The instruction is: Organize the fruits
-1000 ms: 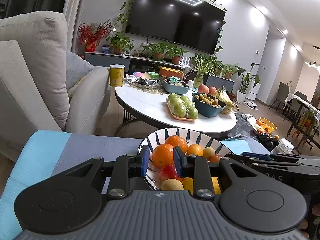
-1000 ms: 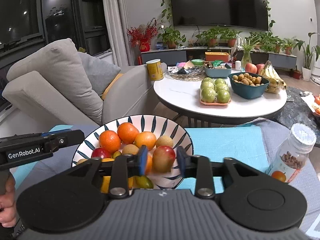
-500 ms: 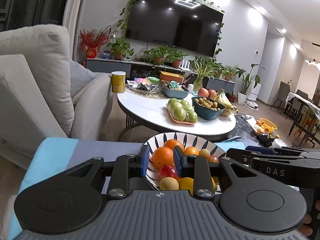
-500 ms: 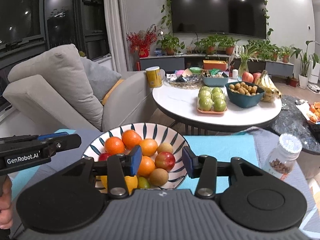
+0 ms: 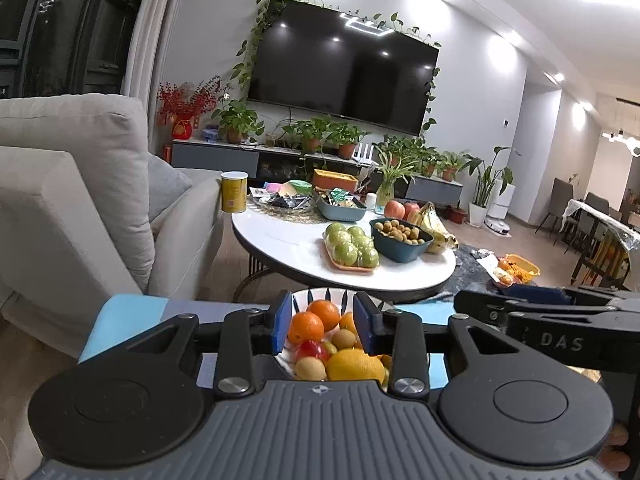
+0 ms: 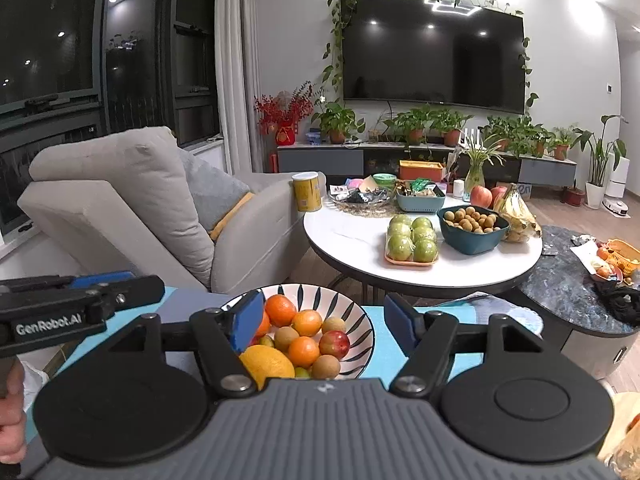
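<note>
1. The striped bowl (image 6: pixel 362 334) sits low in the middle of the right wrist view, on a cloth of blue and grey panels (image 6: pixel 456 314).
2. It is heaped with oranges (image 6: pixel 280 310), a red apple (image 6: pixel 334 344), small brown kiwis (image 6: pixel 326 366) and a big yellow lemon (image 6: pixel 266 362).
3. The right gripper (image 6: pixel 324 320) hovers over the bowl with its blue pads spread wide and nothing between them.
4. The left gripper (image 5: pixel 322 322) hangs above the same bowl (image 5: pixel 316 296); its jaws are opening, and no fruit is pinched between them.
5. Behind the bowl, mid-frame, stands a round white table (image 6: pixel 360 240).
6. On it are a tray of green apples (image 6: pixel 412 242), a teal bowl of small brown fruit (image 6: pixel 472 226), bananas (image 6: pixel 518 210) and a yellow can (image 6: pixel 307 191).
7. A grey armchair (image 6: pixel 120 208) fills the left side.
8. A dark television (image 6: pixel 434 58) hangs on the far wall at upper right, ringed by trailing vines, with potted plants (image 6: pixel 416 126) lined up on the cabinet beneath.
9. A dark marbled side table (image 6: pixel 568 292) sits at the right edge.
</note>
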`<action>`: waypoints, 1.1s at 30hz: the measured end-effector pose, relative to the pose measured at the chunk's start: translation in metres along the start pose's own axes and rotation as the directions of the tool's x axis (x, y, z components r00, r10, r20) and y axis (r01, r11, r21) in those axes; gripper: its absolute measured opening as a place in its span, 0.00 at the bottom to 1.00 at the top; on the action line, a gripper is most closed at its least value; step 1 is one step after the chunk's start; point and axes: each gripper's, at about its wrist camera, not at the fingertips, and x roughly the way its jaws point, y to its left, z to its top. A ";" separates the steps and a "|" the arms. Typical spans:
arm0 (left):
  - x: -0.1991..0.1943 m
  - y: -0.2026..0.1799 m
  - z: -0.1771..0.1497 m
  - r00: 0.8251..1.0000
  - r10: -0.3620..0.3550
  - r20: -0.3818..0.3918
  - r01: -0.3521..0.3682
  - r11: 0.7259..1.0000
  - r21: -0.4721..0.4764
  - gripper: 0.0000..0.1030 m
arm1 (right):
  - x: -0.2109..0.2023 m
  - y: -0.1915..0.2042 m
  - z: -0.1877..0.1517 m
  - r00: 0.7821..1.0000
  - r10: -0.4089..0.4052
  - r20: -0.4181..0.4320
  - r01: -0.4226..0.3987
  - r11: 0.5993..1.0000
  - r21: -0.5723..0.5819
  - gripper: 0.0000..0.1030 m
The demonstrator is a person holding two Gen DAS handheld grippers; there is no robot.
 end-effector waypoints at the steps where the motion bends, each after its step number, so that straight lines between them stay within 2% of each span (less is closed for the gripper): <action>1: -0.003 -0.001 -0.001 1.000 0.002 -0.002 -0.002 1.000 -0.001 0.33 | -0.003 0.001 -0.001 1.000 0.000 0.001 0.000 1.000 -0.001 0.59; 6: -0.023 -0.006 -0.006 1.000 0.019 0.002 -0.019 1.000 0.005 0.38 | -0.019 0.006 -0.006 1.000 0.000 0.008 0.000 1.000 -0.005 0.60; 8: -0.029 -0.007 -0.009 1.000 0.026 0.001 -0.026 1.000 0.005 0.43 | -0.025 0.009 -0.008 1.000 0.005 0.010 -0.005 1.000 -0.006 0.60; 16: -0.053 -0.013 -0.029 0.997 0.064 -0.034 -0.062 0.997 0.050 0.50 | -0.045 0.015 -0.021 1.000 0.018 0.001 -0.018 1.000 -0.025 0.60; 33: -0.092 -0.034 -0.069 0.996 0.076 -0.037 -0.074 0.996 0.059 0.49 | -0.083 0.013 -0.056 1.000 0.014 0.007 -0.014 1.000 0.008 0.60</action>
